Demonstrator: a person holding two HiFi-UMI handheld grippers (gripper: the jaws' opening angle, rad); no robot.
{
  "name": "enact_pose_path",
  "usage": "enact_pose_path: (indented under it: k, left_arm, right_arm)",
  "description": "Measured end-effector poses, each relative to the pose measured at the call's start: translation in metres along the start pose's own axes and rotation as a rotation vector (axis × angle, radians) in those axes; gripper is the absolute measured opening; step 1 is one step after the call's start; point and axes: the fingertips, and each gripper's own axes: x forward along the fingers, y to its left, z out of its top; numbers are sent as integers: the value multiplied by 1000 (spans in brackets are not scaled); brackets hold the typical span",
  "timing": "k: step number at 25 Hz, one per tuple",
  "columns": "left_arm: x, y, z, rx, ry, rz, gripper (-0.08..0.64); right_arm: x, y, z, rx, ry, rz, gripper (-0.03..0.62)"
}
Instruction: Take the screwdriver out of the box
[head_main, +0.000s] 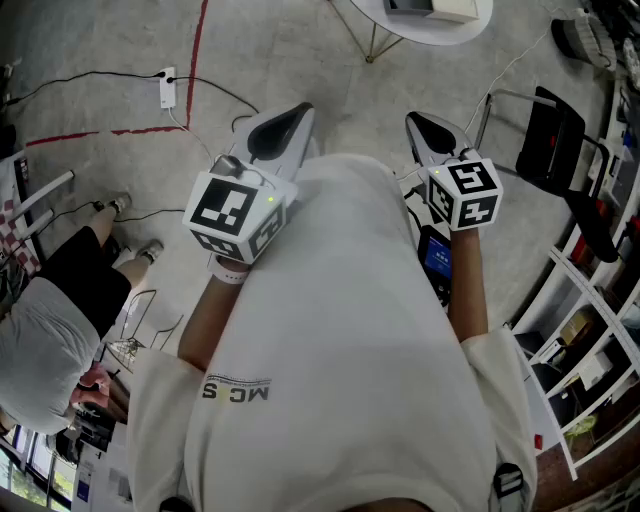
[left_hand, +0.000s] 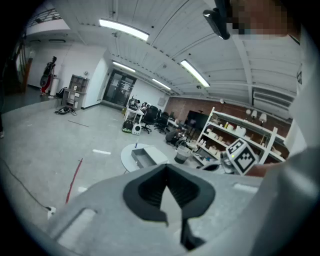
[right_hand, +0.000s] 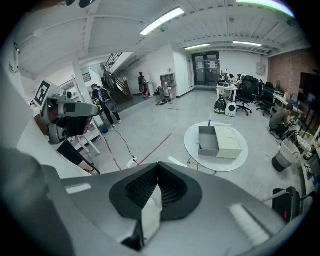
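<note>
A round white table (right_hand: 240, 159) stands a few metres ahead on the floor. On it lies an open grey box (right_hand: 209, 141) with its pale lid (right_hand: 231, 142) beside it. A small blue thing (right_hand: 210, 122) stands at the table's far edge; I cannot tell what it is. No screwdriver shows in the box. The left gripper view has the same table (left_hand: 127, 156) and box (left_hand: 142, 159). My left gripper (head_main: 288, 115) and right gripper (head_main: 424, 126) are held up at chest height, far from the table (head_main: 470, 32). Both are shut on nothing, the left (left_hand: 168, 170) and the right (right_hand: 159, 168).
A person sits at a desk (head_main: 55, 335) on my left. A power strip (head_main: 167, 88) with cables and a red tape line (head_main: 196, 60) lie on the concrete floor. A black chair (head_main: 556, 135) and white shelves (head_main: 600, 330) are on my right.
</note>
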Motion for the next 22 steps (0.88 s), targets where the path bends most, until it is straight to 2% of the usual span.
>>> enact_pose_path:
  k: [6,12,17,22]
  left_arm:
    - [16,-47,14,-4,4,-1,2]
    - [49,-89,3,38,47,-5,2]
    - [76,-111,-12,0,73,12,2]
    - [105,-109,-3,21,105,-15,2]
  right_arm:
    - [-41,-16,-9,36,-16,23,3]
    - [-72,-39,-20,24,-67,46,3]
    - [-80,-61,-16,103,-146,100,2]
    - [-68,-80,2,131,-172,109,2]
